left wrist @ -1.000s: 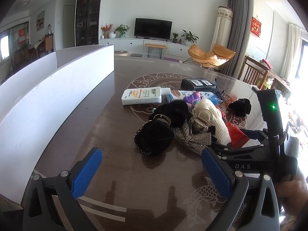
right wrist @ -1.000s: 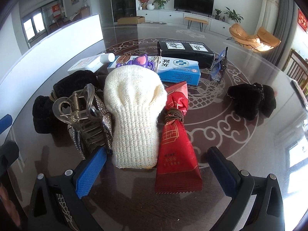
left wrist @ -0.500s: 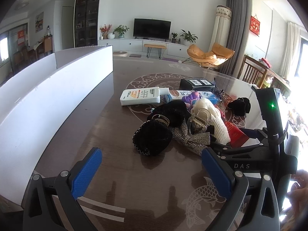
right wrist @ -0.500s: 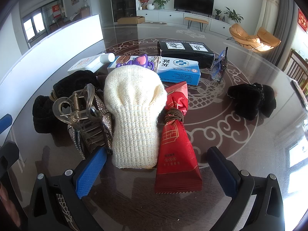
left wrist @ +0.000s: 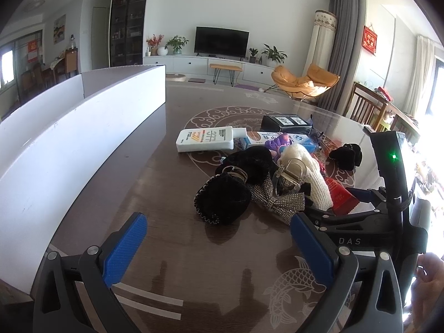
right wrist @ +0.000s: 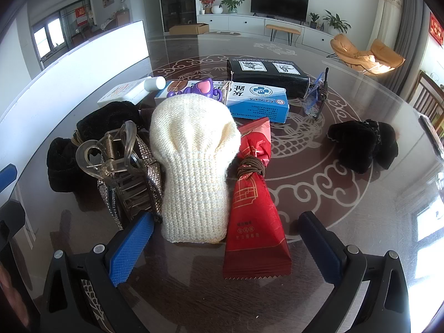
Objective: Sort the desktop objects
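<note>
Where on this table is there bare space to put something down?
Free: the strip between the white divider and the black pouch, and the tabletop between the red packet and the black scrunchie. Crowded: the heap around the cream knit piece and hair claw.

Your left claw (left wrist: 219, 245): jaws spread wide, nothing between them, low over the counter. Your right claw (right wrist: 226, 245): jaws equally wide, holding nothing, level and just right of the left. Your hand (left wrist: 431, 276) grips its handle.
</note>
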Motion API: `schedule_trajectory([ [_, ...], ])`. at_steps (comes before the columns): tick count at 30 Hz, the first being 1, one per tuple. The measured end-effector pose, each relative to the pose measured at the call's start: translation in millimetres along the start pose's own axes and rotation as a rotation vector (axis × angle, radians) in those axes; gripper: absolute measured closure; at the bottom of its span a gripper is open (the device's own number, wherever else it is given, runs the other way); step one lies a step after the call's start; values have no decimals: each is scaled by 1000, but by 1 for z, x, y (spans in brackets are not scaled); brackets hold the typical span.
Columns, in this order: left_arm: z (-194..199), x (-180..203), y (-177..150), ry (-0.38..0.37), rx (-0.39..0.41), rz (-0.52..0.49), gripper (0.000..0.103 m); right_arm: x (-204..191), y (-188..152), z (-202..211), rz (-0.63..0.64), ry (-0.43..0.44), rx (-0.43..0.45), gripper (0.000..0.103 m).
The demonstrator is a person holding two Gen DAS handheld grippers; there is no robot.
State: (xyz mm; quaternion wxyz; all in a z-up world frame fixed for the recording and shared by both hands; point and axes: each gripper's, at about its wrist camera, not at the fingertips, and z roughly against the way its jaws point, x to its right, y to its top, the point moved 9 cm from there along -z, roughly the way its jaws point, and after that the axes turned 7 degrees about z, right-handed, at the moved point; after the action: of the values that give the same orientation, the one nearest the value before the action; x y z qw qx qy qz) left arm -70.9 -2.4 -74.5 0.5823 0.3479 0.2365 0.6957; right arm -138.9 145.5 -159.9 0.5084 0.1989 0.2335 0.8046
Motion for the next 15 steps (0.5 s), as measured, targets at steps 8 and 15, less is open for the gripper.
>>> schedule_trajectory([
  [8, 0, 1, 0, 2, -2, -3, 0, 0, 0, 0, 0, 0, 0, 0],
  [15, 0, 1, -1, 3, -3, -4, 0, 0, 0, 0, 0, 0, 0, 0],
])
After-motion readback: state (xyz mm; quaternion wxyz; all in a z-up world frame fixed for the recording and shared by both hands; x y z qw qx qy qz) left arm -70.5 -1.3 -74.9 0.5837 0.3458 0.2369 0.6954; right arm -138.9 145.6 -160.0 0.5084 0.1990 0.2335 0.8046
